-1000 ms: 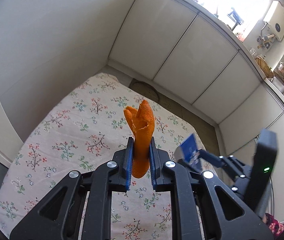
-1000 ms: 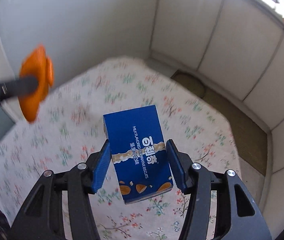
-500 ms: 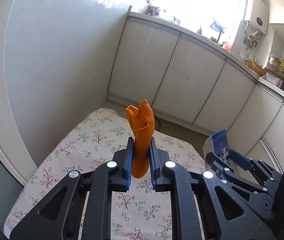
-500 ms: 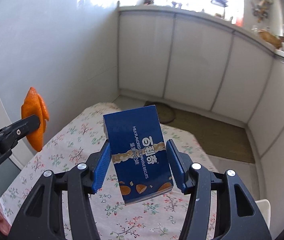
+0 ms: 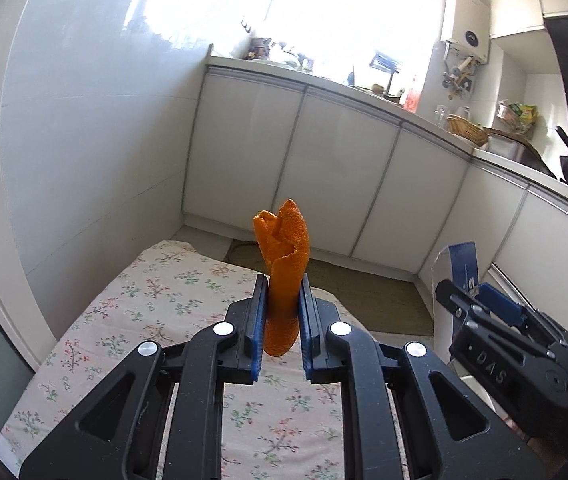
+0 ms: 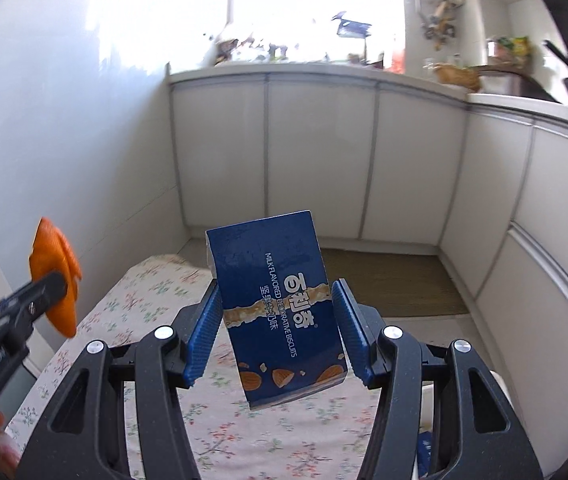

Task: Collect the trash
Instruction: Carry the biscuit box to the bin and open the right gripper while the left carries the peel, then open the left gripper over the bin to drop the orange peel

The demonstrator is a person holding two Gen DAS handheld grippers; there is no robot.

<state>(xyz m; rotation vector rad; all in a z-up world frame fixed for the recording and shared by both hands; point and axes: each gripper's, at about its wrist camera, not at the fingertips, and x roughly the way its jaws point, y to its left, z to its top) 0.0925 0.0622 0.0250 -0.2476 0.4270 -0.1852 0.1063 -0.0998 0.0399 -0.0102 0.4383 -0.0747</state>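
Below both of my tools lies the desk (image 5: 132,304), covered in a cloth printed with small flowers, its near end cut off by the frame and by my own black arms. My right hand-held gripper (image 6: 276,320) pinches a dark blue biscuit box (image 6: 280,308) between its blue pads, holding it in the air above the cloth; the box stands tilted, white lettering running down its face, a pale ragged band across the middle and almonds pictured at the bottom. From the left camera only a corner of it shows. My left hand-held gripper (image 5: 282,320) is pressed tight on an orange peel (image 5: 284,264), a curled, pebbled strip standing upright above the pads, its lower tip hanging below them. The things on the far worktop are washed out by window glare.
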